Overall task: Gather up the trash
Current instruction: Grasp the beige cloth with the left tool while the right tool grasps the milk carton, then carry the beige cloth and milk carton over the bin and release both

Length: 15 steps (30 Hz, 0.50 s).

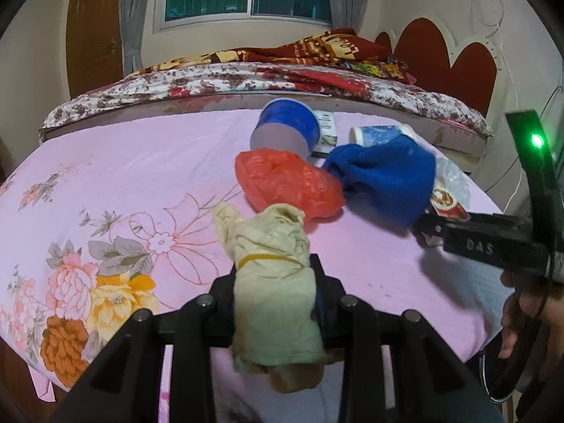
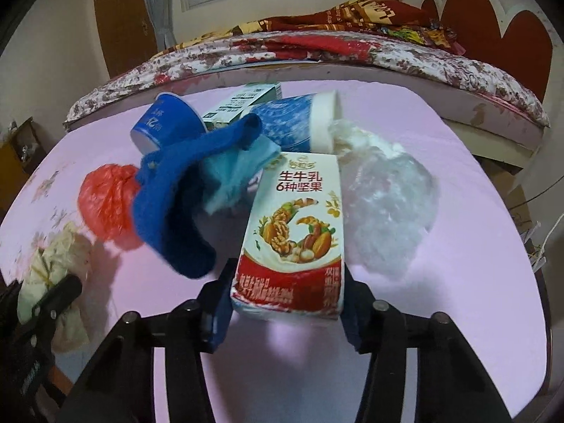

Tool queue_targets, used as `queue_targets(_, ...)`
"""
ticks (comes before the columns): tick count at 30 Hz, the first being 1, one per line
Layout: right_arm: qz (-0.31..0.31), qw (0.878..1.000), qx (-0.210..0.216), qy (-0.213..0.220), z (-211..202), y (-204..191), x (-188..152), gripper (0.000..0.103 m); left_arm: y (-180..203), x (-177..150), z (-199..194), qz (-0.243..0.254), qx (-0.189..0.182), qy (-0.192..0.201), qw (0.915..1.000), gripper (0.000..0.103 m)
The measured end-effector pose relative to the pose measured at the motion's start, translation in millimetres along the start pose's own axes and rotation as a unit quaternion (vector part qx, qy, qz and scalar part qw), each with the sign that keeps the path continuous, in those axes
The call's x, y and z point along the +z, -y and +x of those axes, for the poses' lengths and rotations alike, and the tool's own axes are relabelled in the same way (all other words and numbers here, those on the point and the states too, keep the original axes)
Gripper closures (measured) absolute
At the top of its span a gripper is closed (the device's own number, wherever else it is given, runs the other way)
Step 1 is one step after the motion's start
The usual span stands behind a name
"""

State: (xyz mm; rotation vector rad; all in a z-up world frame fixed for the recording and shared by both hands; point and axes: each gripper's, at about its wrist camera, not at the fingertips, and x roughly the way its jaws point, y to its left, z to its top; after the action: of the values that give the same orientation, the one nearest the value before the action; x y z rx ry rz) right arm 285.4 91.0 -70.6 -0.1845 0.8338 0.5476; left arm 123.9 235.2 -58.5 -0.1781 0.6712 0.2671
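Clamped tight in the left gripper [image 1: 278, 296], right under the lens, a cream cloth bundle [image 1: 275, 282] tied with a yellow rubber band stands up between the pads, and both pads press its sides. Beneath everything, the pink flowered sheet [image 1: 116, 176] covers the round table, biggest thing on the field, with the bed [image 2: 352, 56] and its patterned quilt lying behind it. On to the pile: the blue knit cloth [image 2: 169, 211] drapes across the middle, its end flopped over toward the red plastic bag [image 2: 105, 204], which sits crumpled just beside it on the left. To the right, a clear plastic bag [image 2: 387, 204] lies bunched against the milk carton [image 2: 292, 232]. That carton, red and white with nuts printed on its face, is between the fingers of the right gripper [image 2: 285, 303]; the right-hand pad touches its edge, while on the left I cannot tell whether the pad is touching. Behind it, a blue and white paper cup [image 2: 299, 123] lies on its side, a second blue cup [image 2: 165, 123] rests tipped over farther left, and a small green and white box [image 2: 239, 102] peeks out between them. Down at the lower right of the left view, a hand [image 1: 525, 317] holds the right gripper's handle.
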Motion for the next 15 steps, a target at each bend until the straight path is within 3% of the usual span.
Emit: queue_targets(15, -0.030, 0.996, 0.025, 0.076, -96, 20, -55, 0.050, 52, -8, -28, 0.038, -0.029, 0.013, 0.9988, 0.070)
